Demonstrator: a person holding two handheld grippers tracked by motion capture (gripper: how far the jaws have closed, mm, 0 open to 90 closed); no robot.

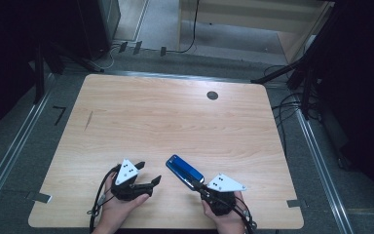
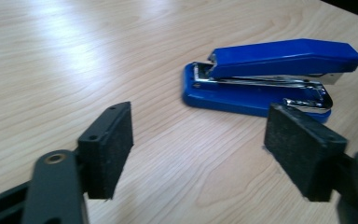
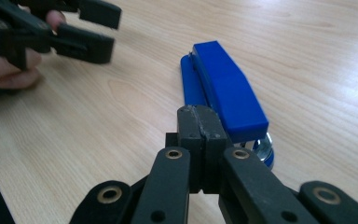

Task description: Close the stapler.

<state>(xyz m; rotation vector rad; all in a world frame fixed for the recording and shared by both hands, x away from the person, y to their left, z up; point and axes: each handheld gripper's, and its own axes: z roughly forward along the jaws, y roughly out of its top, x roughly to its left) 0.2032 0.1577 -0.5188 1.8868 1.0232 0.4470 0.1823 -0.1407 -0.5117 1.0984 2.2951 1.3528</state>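
Note:
A blue stapler (image 1: pixel 184 169) with a chrome inner arm lies flat on the wooden table (image 1: pixel 175 122) near its front edge, between my two grippers. My left gripper (image 1: pixel 148 172) is to the stapler's left, with its jaws open and nothing between them. In the left gripper view the stapler (image 2: pixel 265 74) lies ahead and a little right of the gap of the left gripper (image 2: pixel 200 128). My right gripper (image 1: pixel 195 184) is shut, pads pressed together with nothing held, its tip (image 3: pixel 199 119) at the stapler's (image 3: pixel 226 88) near end. I cannot tell whether it touches.
A dark round grommet (image 1: pixel 212 95) is set in the table's far side. Cables (image 1: pixel 292 105) trail over the floor at the right and behind the table. The person's left hand (image 3: pixel 9 70) grips the left gripper (image 3: pixel 105 30) close to the right one.

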